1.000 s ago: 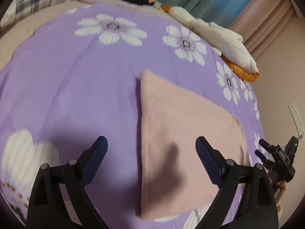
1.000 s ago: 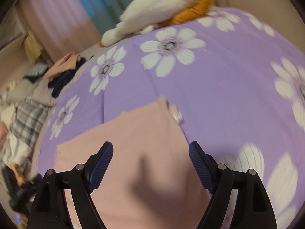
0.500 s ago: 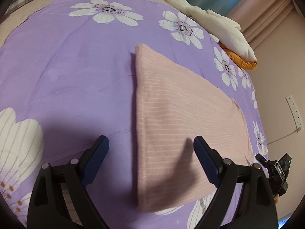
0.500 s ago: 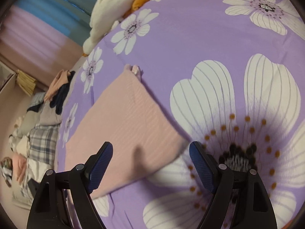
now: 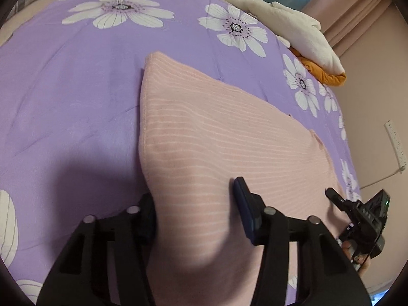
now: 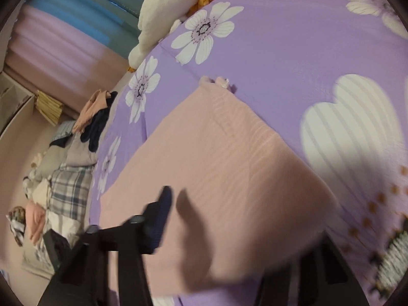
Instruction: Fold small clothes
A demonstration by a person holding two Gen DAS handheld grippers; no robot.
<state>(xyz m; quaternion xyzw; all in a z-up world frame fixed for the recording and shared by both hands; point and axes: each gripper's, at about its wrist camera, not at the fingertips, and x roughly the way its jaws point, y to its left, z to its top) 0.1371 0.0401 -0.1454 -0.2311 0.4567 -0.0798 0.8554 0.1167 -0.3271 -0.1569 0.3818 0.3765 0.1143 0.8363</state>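
A pink ribbed garment (image 5: 216,137), folded into a rectangle, lies on the purple flowered bedspread (image 5: 71,89). My left gripper (image 5: 195,211) is down on its near left corner. The jaws are closing, and the fabric bulges up between the fingers (image 5: 243,201) and touches both. In the right wrist view the same garment (image 6: 216,153) fills the middle. My right gripper (image 6: 242,224) is at its near corner, jaws closing. One of its fingers (image 6: 163,204) rests on the cloth and the other is hidden under the raised fold. The right gripper (image 5: 334,199) also shows in the left wrist view.
A white and orange plush toy (image 5: 293,28) lies at the bed's far edge before blue and pink curtains (image 6: 63,38). A heap of other clothes (image 6: 71,173) sits at the left. A power strip (image 5: 396,148) hangs on the wall by the bed.
Both grippers came down onto the garment's near corners and their jaws narrowed from wide open. Fabric now bunches between them. The right gripper's view has rolled.
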